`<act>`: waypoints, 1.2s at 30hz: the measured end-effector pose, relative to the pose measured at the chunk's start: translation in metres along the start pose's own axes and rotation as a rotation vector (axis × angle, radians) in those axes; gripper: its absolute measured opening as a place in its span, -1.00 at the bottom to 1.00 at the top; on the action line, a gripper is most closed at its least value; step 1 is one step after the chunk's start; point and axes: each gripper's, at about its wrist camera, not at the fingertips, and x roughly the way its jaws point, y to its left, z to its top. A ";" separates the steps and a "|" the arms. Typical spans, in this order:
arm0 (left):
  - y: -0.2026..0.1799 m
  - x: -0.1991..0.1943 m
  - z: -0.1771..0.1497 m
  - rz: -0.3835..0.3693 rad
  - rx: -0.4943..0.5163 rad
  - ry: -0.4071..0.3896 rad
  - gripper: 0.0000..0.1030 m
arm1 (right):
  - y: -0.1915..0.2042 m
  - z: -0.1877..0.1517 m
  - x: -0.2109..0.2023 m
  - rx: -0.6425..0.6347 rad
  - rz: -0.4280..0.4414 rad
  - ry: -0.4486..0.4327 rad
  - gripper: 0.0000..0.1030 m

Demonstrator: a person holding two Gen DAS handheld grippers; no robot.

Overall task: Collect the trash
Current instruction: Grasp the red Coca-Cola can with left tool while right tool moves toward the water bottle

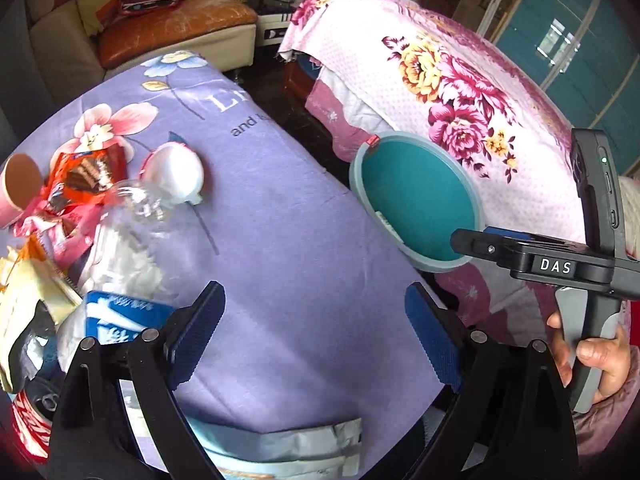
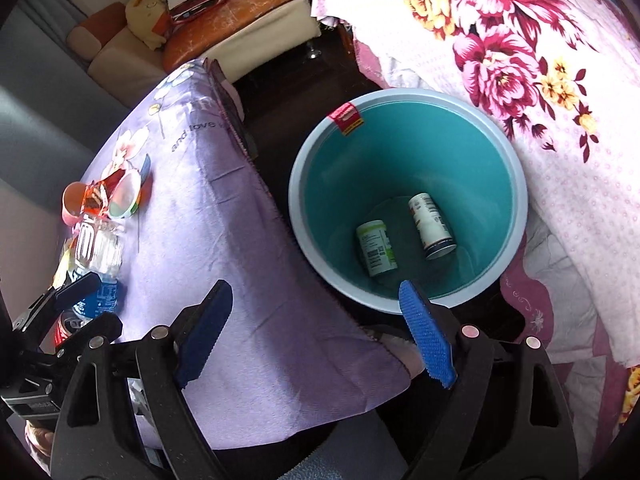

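The right tongs [image 2: 316,328] are spread wide with nothing between the blue pads; they hang over the edge of the bench [image 2: 240,240] and the near rim of the bin. The left tongs [image 1: 316,332] are spread wide too and hold nothing, hanging over the purple cloth on the bench. A hand [image 1: 592,360] grips the handle of the right tool at the right side of the left view. Beside the bench, on the floor, stands the blue-green bin [image 2: 408,152]. Two small white bottles [image 2: 376,248] lie on their sides at its bottom, a little apart. On the left part of the bench lies the trash pile: a clear plastic bottle [image 1: 132,216], an orange snack wrapper [image 1: 80,180], a white cup [image 1: 176,176], a pink cup [image 1: 16,188] and a red can [image 1: 28,424]. Farther off is a flowered pink cover [image 1: 460,92] and a sofa [image 1: 176,28] at the back.
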 end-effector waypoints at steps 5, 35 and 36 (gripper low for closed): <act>0.039 -0.031 -0.022 0.024 -0.030 -0.026 0.79 | 0.043 -0.009 -0.001 -0.072 0.008 0.014 0.63; 0.197 -0.090 -0.144 0.143 -0.060 -0.001 0.53 | 0.205 -0.051 0.034 -0.327 0.018 0.158 0.64; 0.195 -0.090 -0.144 0.128 -0.055 0.001 0.53 | 0.204 -0.051 0.034 -0.327 0.016 0.159 0.64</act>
